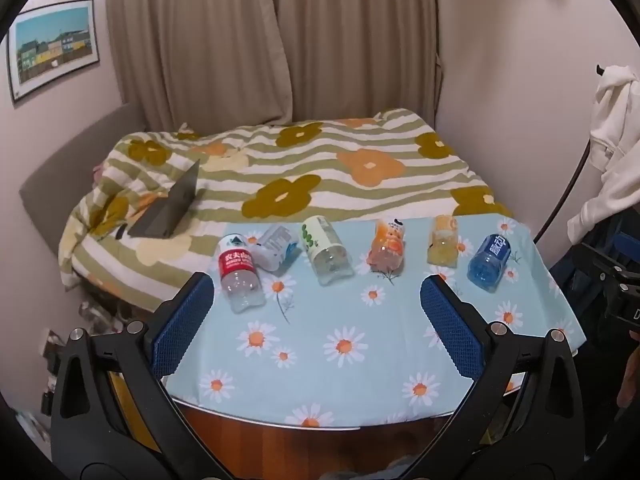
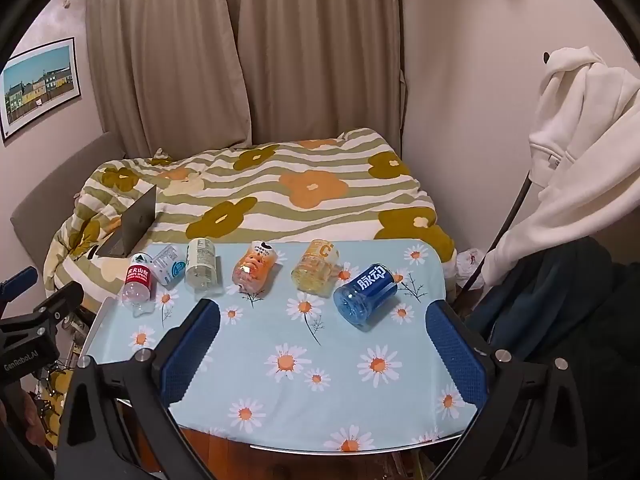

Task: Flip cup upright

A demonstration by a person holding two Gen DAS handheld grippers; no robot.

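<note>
While six cups lie tipped on the table (image 1: pixel 344 384), from red cup (image 1: pixel 239 276) to blue cup (image 2: pixel 366 294), both the left gripper (image 1: pixel 316 292) and the right gripper (image 2: pixel 324 320) hang wide, holding nothing.

Daisy-cloth table (image 1: pixel 344 400), six toppled cups (image 1: pixel 327 251)

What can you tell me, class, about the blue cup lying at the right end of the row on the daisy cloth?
The blue cup looks like clear blue-tinted plastic cut from a bottle, wrapped in a blue label with white Chinese characters. It lies tipped on its side, ridged bottle base towards the camera, on the daisy tablecloth. It is the rightmost of the row and the nearest to the right gripper, whose jaws are open. Nothing else touches it.
</note>
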